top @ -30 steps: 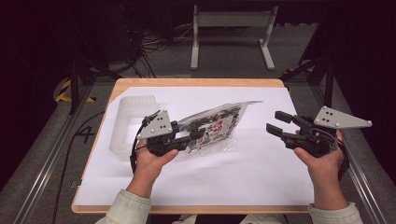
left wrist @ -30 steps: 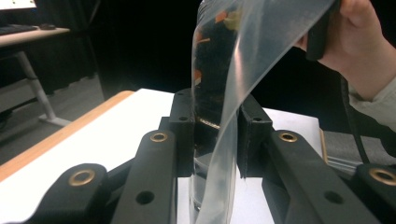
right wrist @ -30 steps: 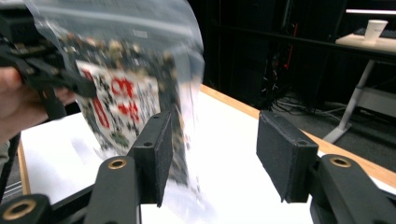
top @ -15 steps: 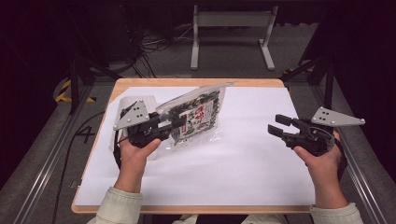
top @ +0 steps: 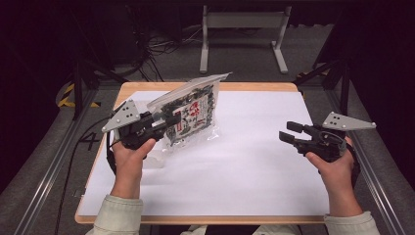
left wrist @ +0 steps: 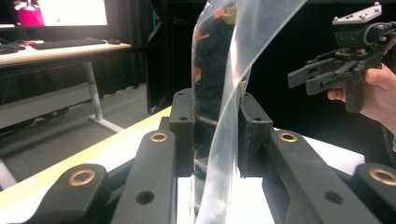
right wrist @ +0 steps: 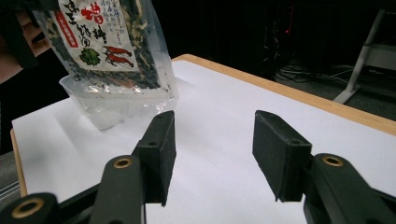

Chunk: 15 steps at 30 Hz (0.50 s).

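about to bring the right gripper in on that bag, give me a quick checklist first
1. Left gripper clamped on the clear bag: ok, its jaws pinch the film in the left gripper view.
2. Bag lifted off the white sheet: ok, it hangs tilted.
3. Right gripper free: ok, jaws apart with nothing between them.
4. Path between right gripper and bag: ok, bare sheet.
5. Clear tray out of the way: ok, it sits behind the bag.
6. Bag seal shut: cannot tell.
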Available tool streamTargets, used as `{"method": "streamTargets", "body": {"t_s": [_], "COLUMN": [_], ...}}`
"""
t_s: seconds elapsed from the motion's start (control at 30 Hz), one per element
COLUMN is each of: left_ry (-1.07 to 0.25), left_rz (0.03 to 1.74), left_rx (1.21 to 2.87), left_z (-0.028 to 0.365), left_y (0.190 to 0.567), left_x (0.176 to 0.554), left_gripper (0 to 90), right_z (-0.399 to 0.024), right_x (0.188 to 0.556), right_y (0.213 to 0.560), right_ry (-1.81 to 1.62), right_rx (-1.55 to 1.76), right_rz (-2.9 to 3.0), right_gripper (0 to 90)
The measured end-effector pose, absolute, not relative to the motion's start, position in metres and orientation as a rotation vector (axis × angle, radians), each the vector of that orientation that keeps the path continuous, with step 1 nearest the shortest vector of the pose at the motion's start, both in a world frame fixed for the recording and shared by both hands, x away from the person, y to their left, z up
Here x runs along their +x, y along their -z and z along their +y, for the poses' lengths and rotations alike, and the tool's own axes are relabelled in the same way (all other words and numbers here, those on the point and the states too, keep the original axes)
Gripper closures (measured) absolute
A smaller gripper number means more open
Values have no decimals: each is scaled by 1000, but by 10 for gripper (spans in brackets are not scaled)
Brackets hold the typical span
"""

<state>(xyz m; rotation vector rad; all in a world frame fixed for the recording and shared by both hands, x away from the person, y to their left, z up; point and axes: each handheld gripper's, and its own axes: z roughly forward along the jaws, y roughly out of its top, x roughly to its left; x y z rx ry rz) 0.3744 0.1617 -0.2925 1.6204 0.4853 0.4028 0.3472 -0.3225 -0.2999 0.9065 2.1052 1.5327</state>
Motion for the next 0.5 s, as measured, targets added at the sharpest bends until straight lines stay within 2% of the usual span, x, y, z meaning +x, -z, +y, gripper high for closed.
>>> {"method": "streamTargets", "body": {"t_s": [0.5], "left_ry": [-470], "left_rz": [530], "left_rx": [1556], "left_z": [187], "left_y": [285], "left_x": [391], "left_gripper": [726], "right_z": [-326], "right_x": [352], "right_y": [304], "right_ry": [-1529], "right_rx": [929], "right_rz": [2120], "right_gripper": [490]}}
